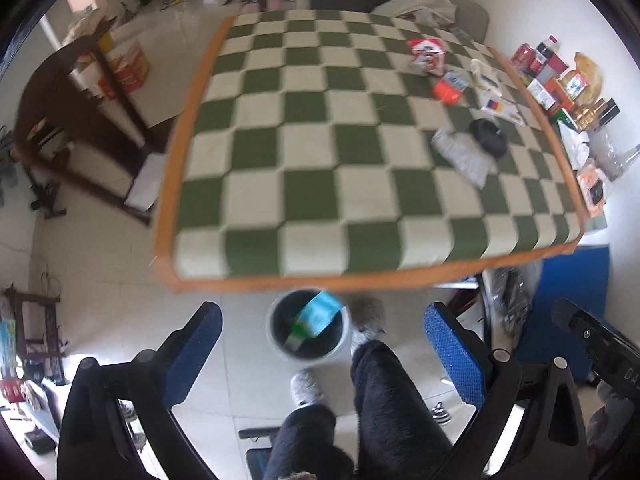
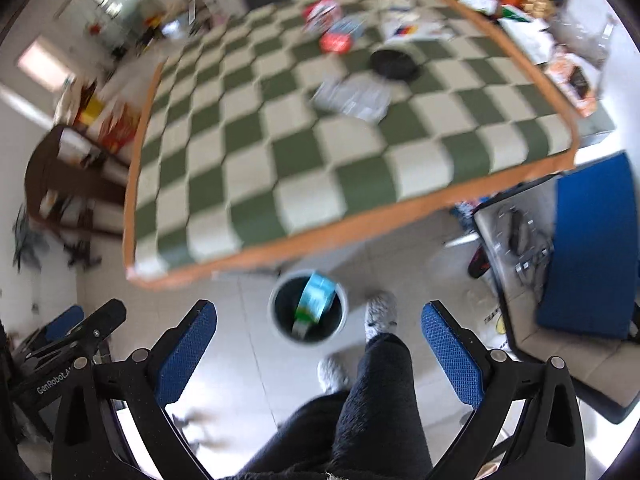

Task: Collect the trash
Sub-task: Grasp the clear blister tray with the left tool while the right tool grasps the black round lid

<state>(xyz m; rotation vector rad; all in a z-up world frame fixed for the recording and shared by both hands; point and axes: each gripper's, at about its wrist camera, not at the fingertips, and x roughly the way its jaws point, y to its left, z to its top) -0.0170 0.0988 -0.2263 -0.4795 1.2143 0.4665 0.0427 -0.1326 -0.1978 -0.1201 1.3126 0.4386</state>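
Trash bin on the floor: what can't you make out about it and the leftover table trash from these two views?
- Trash bin: the blue-green carton hides the contents below, both views.
- Table wrappers: print unreadable; motion blur, worst in right wrist view.
- Black round item: identity unclear, too small and blurred.

Both wrist views high, angled down; share checkered table (image 1: 320,152), bin (image 2: 307,307) on floor below.

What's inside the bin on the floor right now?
A blue-and-green carton sits tilted in the trash bin, its top poking above the rim. The dark interior beneath the carton is covered, so anything else in there cannot be seen.
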